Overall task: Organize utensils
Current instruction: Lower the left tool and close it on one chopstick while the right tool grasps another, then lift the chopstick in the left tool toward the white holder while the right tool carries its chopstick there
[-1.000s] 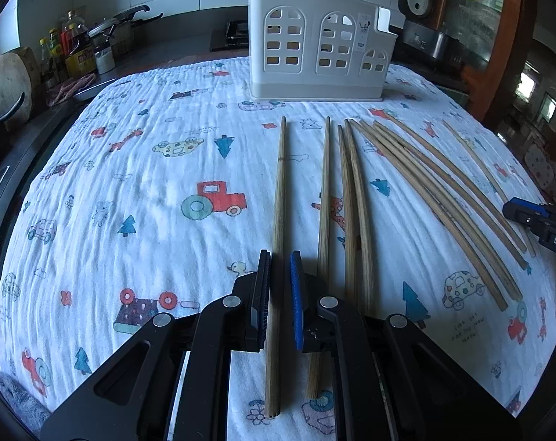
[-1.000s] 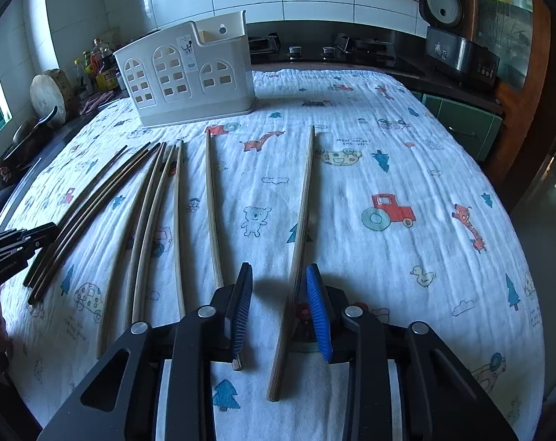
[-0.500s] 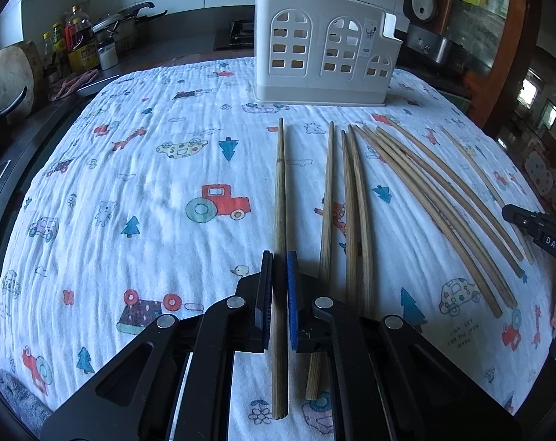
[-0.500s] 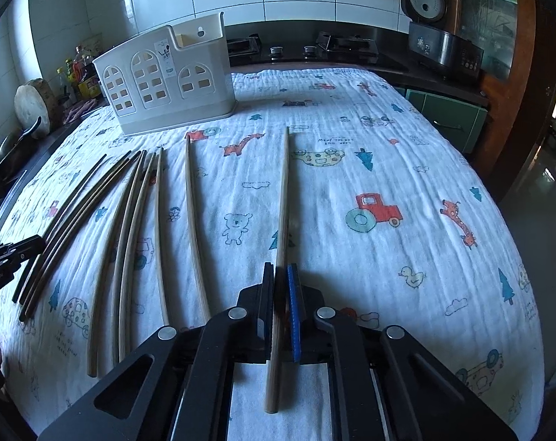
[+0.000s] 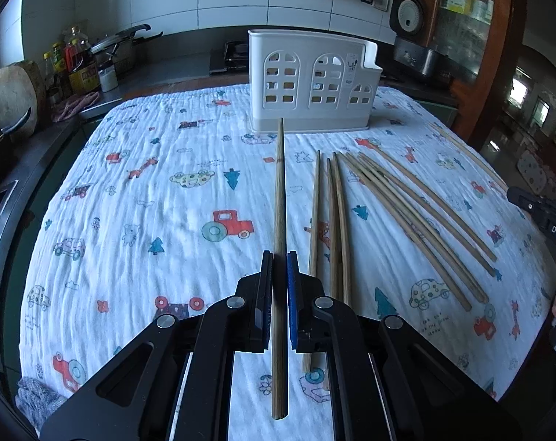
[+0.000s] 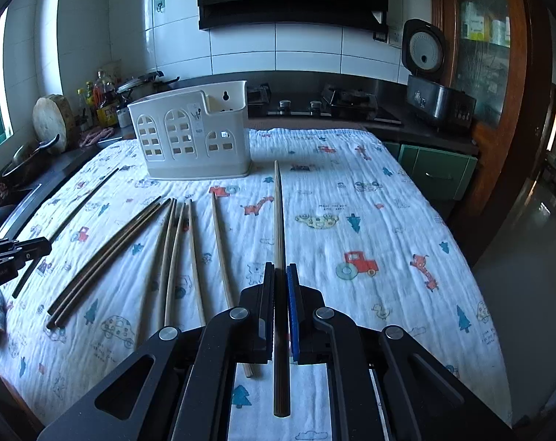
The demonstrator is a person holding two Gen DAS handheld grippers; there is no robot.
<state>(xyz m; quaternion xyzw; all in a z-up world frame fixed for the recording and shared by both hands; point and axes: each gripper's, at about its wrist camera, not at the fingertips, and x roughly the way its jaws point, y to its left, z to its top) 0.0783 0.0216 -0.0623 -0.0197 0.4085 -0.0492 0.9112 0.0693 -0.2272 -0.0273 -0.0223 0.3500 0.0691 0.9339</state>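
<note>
Meanwhile, white caddy (image 5: 314, 84) stands upright; contents hidden.

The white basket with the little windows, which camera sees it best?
The right wrist view. It shows the white basket from higher up, with its front, its open top and the back tab with a hanging hole. The left wrist view shows mostly the windowed front, and a chopstick tip covers its base.

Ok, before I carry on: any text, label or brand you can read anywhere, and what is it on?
"DAS": on the body of the right gripper, left wrist view; the rest is cut off.
Sticker on the white utensil holder: too small to read.
Small print on the patterned cloth: blurred.
Labels on the counter bottles: unreadable.
</note>
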